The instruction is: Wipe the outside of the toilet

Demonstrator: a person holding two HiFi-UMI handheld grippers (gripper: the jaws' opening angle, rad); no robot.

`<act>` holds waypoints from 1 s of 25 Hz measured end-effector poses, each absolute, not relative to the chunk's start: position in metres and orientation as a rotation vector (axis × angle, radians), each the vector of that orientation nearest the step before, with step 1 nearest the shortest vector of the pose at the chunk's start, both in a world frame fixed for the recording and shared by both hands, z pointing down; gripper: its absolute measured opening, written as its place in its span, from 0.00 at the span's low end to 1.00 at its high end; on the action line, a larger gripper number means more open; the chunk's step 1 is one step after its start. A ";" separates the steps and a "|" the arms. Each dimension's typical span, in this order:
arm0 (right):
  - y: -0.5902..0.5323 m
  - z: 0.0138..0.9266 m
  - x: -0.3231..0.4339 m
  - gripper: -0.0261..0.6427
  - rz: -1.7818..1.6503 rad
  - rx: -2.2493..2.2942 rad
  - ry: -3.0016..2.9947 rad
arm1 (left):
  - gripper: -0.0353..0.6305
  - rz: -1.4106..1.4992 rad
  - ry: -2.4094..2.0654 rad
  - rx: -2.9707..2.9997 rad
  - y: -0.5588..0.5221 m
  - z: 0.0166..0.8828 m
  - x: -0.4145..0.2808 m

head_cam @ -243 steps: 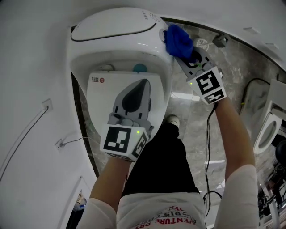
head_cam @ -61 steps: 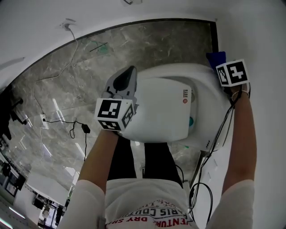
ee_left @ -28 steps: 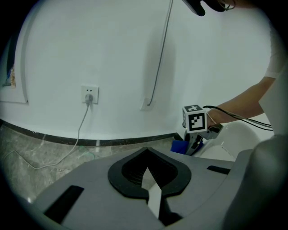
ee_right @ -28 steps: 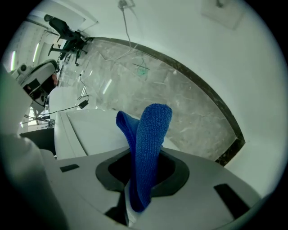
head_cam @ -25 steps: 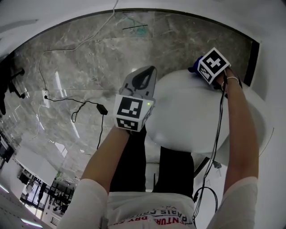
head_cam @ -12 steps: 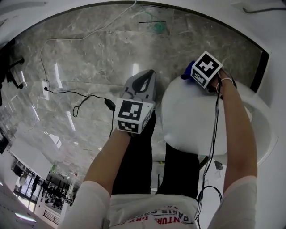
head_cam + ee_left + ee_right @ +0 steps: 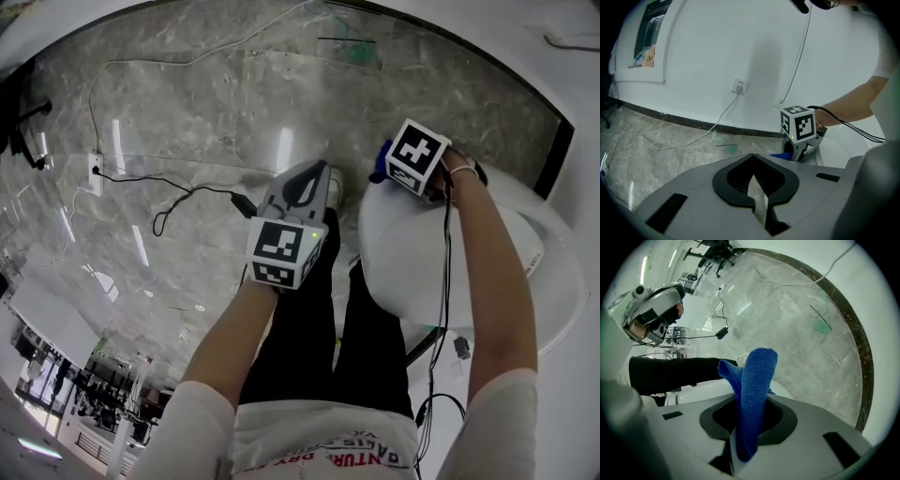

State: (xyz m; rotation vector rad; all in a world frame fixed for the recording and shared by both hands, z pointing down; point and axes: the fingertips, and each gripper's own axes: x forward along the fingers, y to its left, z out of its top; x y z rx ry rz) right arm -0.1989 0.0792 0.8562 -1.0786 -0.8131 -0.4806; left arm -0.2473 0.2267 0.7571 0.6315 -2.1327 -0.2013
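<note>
The white toilet fills the right of the head view, seen from above. My right gripper is shut on a blue cloth and holds it at the bowl's far rounded end. In the right gripper view the blue cloth stands up between the jaws, with the toilet's white surface just behind it. My left gripper hangs over the floor left of the toilet, shut and holding nothing. In the left gripper view its own jaws meet, and the right gripper's marker cube shows beyond.
A marble floor lies around the toilet, with a cable and power adapter on it. A wall socket with a cord sits on the white wall. The person's black trouser legs stand against the bowl. Cables trail along the right arm.
The right gripper with the blue cloth has slid left and down around the toilet's rounded end. The left gripper has stayed off the toilet, over the floor.
</note>
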 end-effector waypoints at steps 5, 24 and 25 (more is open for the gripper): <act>0.108 0.850 -0.173 0.15 -0.537 -1.173 -0.729 | 0.06 -0.249 -2.189 0.522 0.265 0.748 -0.230; 0.216 0.792 -0.090 0.15 -0.533 -1.346 -0.836 | 0.06 -0.359 -2.341 0.272 0.326 0.708 -0.100; 0.224 0.780 -0.094 0.15 -0.483 -1.335 -0.921 | 0.06 -0.364 -2.353 0.280 0.328 0.695 -0.097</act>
